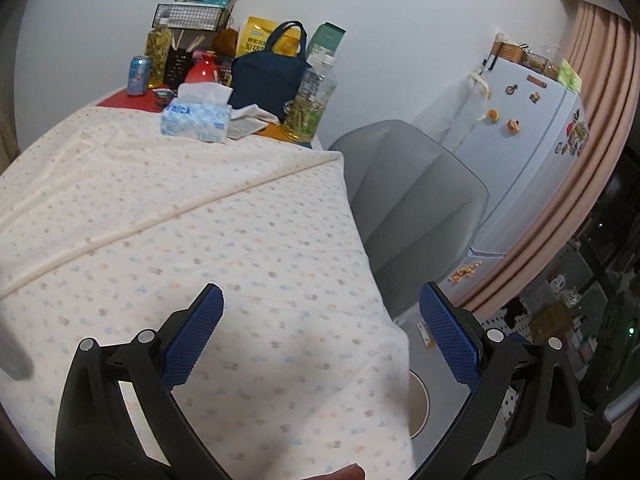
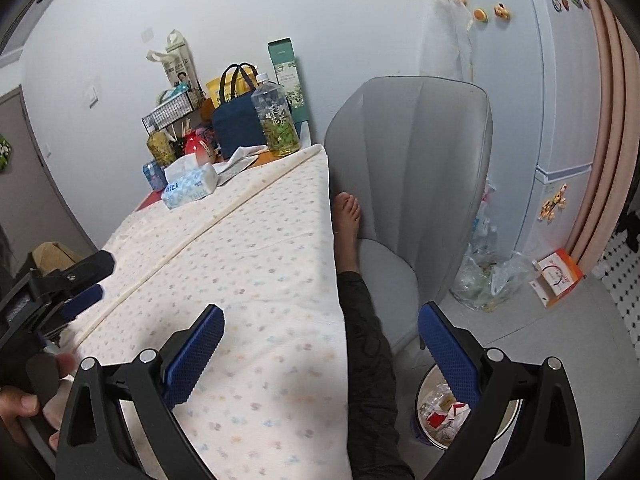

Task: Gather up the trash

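Hand-held gripper, left: fingers spread, nothing held, over table edge.
Hand-held gripper, right: spread wide, nothing held.
Trash: in bin on floor, beside chair.

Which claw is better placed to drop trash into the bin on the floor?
Probably the right claw: the bin with wrappers lies just below its right finger. The left claw hangs open over the tablecloth and sees only the bin's rim.
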A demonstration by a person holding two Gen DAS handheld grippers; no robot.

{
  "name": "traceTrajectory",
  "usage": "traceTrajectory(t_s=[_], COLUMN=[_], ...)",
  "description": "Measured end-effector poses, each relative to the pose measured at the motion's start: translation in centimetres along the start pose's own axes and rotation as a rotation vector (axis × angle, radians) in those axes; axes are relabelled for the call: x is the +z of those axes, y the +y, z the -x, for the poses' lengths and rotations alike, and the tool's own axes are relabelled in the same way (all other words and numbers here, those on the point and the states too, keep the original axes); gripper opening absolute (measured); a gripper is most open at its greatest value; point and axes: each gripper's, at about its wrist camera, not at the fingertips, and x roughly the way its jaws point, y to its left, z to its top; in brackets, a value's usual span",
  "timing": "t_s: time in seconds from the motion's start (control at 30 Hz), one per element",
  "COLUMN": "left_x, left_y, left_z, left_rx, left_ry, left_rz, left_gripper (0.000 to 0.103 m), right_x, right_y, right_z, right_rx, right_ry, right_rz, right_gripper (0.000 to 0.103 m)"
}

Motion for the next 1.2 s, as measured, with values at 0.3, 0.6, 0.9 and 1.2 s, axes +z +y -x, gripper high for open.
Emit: traceTrajectory(t_s=[0.3,0.6,0.9,1.2], left_x=[0.0,-0.4,-1.3,-1.6], left_y=[2.3,2.5,1.6,2.0], left_z=[3.0,7.2,10.3,11.5], left_rx=[0.073,0.102,0.126,0.138], left_ry=[-0.016,-0.068,-0.112,-0.121], left_rz=[-0.056,-0.102,-0.17,-0.165], left_gripper=[0.097,0.097,0.097,0.097], right_x=[-0.7,-1.5,-2.7,-3.1], right_y=[3.2,5.9,7.6,8.1], right_z=[0.5,4.2,7.7,7.8], right_rx=[-0.055,-0.112,-0.091,-0.059], right_ry=[0.006,-0.064,-0.127,-0.097], right_rz=[0.019,0.038,0.098,0.09], right_gripper=[0.095,0.095,0.095,0.095])
